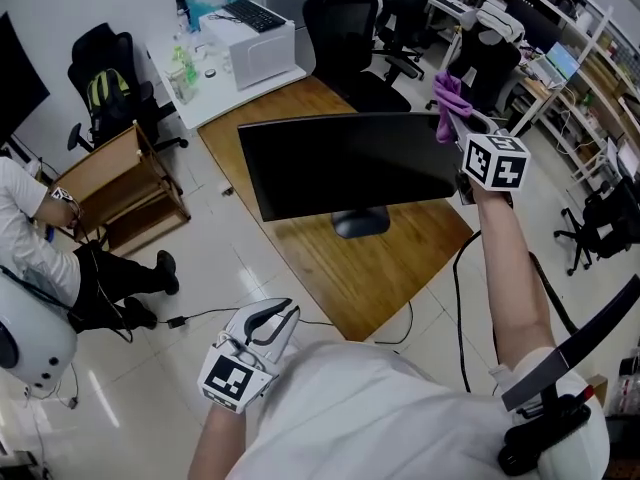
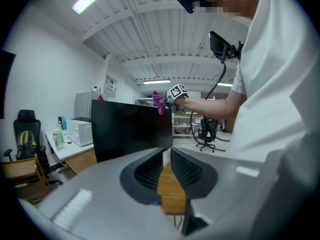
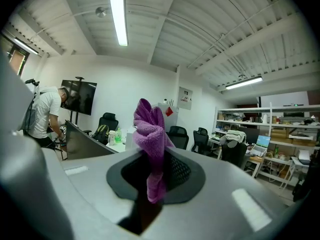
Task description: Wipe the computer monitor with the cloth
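A black monitor (image 1: 345, 163) stands on a wooden table (image 1: 370, 268), screen dark. My right gripper (image 1: 458, 118) is raised at the monitor's top right corner, shut on a purple cloth (image 1: 449, 101) that is bunched up and sticks out past the jaws. In the right gripper view the purple cloth (image 3: 151, 144) fills the gap between the jaws, and the monitor (image 3: 85, 144) shows edge-on at the left. My left gripper (image 1: 272, 326) hangs low near my body, well short of the table, jaws almost closed with nothing between them. The left gripper view shows the monitor (image 2: 130, 129) ahead.
A white desk (image 1: 225, 78) with a microwave (image 1: 248, 43) and bottles stands behind the table. Black office chairs (image 1: 345, 23) sit at the back. A person (image 1: 40, 258) bends over a wooden cabinet (image 1: 115, 183) at the left. Cables (image 1: 465, 298) trail on the floor at the table's right.
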Demonstrator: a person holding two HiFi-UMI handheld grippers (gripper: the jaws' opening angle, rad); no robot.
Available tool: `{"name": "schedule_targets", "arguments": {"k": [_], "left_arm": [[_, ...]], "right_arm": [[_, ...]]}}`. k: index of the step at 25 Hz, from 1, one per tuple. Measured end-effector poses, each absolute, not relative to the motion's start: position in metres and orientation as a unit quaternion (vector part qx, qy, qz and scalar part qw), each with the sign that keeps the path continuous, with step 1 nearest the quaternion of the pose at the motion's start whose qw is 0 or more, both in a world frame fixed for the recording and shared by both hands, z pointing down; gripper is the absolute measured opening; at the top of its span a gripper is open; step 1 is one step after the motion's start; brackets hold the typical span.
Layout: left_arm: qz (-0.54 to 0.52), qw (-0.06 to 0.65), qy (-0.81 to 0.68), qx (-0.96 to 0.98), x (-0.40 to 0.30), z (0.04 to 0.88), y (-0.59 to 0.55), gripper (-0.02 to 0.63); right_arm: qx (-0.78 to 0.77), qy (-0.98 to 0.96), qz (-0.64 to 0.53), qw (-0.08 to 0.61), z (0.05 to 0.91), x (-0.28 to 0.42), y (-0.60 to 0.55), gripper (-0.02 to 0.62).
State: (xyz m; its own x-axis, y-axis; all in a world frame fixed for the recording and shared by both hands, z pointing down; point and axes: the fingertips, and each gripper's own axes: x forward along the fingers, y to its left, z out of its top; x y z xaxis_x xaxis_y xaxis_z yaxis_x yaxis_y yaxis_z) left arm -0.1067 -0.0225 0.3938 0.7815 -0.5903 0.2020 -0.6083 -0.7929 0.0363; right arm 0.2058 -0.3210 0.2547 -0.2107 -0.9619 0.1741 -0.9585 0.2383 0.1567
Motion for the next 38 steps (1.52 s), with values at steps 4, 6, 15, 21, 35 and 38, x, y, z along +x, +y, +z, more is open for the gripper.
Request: {"name": "schedule_targets", "arguments": {"k": [4, 6, 15, 21, 35, 38], "left_arm": [[0.08, 0.046, -0.325, 0.941, -0.119, 0.399, -0.02, 0.071], [0.081, 0.047, -0.325, 0.941, -0.124, 0.398, -0.019, 0.07], [0.08, 0.047, -0.33, 0.94, -0.148, 0.397, -0.012, 0.071], [0.084, 0.051, -0.341, 0.935, -0.166, 0.397, -0.003, 0.069], [0.079, 0.054, -0.377, 0.921, -0.207, 0.395, 0.015, 0.071], [0.079, 0.054, -0.386, 0.917, -0.214, 0.395, 0.02, 0.07]], "right_arm": [[0.611, -0.783, -0.006, 0.115, 0.255, 0.185, -0.32, 0.048], [0.608, -0.786, -0.006, 0.113, 0.253, 0.174, -0.32, 0.048], [0.584, -0.804, -0.01, 0.107, 0.25, 0.121, -0.316, 0.048], [0.563, -0.819, -0.016, 0.103, 0.248, 0.081, -0.311, 0.048], [0.514, -0.852, -0.025, 0.102, 0.247, -0.009, -0.306, 0.048], [0.503, -0.858, -0.026, 0.104, 0.247, -0.027, -0.306, 0.048]]}}
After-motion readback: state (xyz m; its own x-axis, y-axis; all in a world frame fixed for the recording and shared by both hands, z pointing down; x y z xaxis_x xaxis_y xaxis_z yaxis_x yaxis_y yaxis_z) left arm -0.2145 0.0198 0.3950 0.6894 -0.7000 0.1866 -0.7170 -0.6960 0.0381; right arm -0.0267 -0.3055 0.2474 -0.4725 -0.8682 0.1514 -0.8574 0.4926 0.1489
